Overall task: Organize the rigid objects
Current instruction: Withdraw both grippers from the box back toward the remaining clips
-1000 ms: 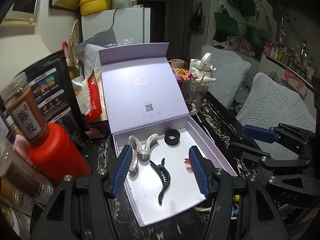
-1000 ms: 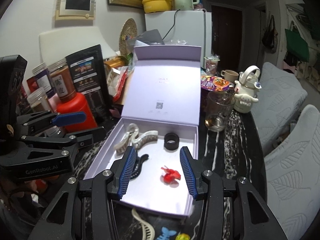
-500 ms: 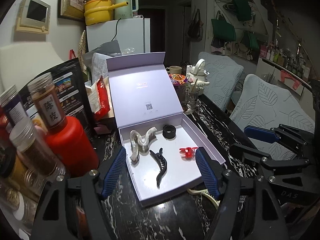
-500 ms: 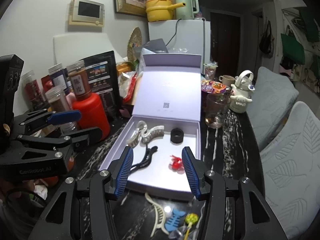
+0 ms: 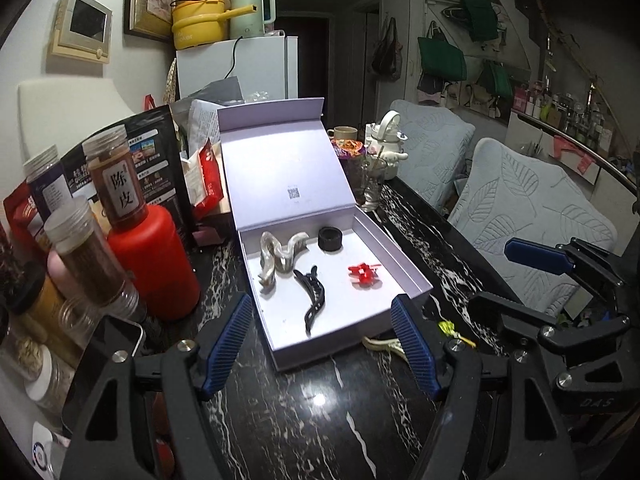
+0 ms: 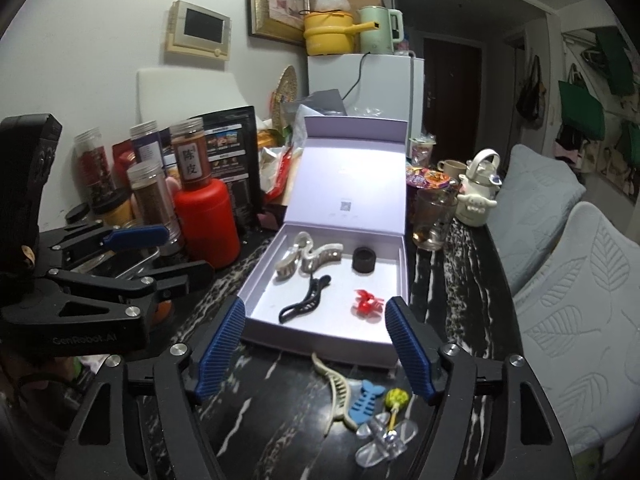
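An open lilac box point(image 5: 416, 280) point(image 6: 320, 340) lies on the black marble table, lid upright. Inside lie a red hair clip point(image 5: 363, 273) point(image 6: 366, 302), a black claw clip point(image 5: 312, 294) point(image 6: 304, 303), two pearly claw clips point(image 5: 278, 256) point(image 6: 306, 256) and a black ring point(image 5: 330, 238) point(image 6: 364, 259). On the table in front of the box lie a cream clip point(image 6: 334, 388), a blue fish-bone clip point(image 6: 365, 399), a yellow clip point(image 6: 396, 398) and a clear clip point(image 6: 382, 438). My left gripper point(image 5: 320, 344) is open and empty, near the box's front. My right gripper point(image 6: 314, 350) is opening, nothing between its fingers.
A red bottle point(image 5: 154, 264) and spice jars point(image 5: 116, 184) crowd the left side. A glass point(image 6: 434, 218), a white kettle figure point(image 6: 480, 188) and a cup stand behind the box on the right. Grey cushioned chairs point(image 6: 576, 320) line the table's right edge.
Both grippers drew back from the box and opened wider. The red clip now lies free in the box. The loose clips in front of the box came into view.
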Motion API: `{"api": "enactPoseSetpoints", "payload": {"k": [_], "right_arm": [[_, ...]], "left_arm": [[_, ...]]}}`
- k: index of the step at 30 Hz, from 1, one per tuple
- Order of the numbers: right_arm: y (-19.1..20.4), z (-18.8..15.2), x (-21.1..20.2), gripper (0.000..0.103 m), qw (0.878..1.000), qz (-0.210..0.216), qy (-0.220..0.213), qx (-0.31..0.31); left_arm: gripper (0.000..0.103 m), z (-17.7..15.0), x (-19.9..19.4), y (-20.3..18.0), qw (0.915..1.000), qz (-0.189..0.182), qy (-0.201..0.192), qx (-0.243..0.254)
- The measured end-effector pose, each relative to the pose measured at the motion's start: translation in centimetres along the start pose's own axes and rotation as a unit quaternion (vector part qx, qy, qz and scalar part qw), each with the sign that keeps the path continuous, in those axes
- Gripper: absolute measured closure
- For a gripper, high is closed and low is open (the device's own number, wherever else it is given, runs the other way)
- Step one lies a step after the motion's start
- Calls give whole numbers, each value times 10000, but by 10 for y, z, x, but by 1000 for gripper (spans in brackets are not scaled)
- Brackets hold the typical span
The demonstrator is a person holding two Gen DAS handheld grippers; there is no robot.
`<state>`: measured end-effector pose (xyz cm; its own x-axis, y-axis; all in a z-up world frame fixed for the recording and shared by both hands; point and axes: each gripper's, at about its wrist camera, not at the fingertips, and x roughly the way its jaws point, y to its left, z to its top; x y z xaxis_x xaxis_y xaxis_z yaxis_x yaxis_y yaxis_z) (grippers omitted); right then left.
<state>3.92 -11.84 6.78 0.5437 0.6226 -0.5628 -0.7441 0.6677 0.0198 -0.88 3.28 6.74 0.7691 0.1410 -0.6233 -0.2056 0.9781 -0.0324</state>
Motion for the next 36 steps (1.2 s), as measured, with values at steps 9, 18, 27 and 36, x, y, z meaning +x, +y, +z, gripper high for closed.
{"api": "enactPoseSetpoints", "payload": {"k": [9, 18, 27, 36], "right_arm": [[-4, -24, -16, 29, 9998, -131, 53, 159], [-18, -56, -23, 29, 9986, -298, 261, 340], [-34, -80, -18, 29, 9971, -387, 459, 478], [-55, -99, -1, 29, 9947, -468, 691, 598]], "left_arm": [[31, -24, -7, -17, 9999, -102, 61, 13], [31, -46, -2, -44, 9991, -265, 237, 213], [31, -60, 14, -60, 9976, -493, 382, 286], [31, -70, 37, -62, 9966, -542, 616, 90]]}}
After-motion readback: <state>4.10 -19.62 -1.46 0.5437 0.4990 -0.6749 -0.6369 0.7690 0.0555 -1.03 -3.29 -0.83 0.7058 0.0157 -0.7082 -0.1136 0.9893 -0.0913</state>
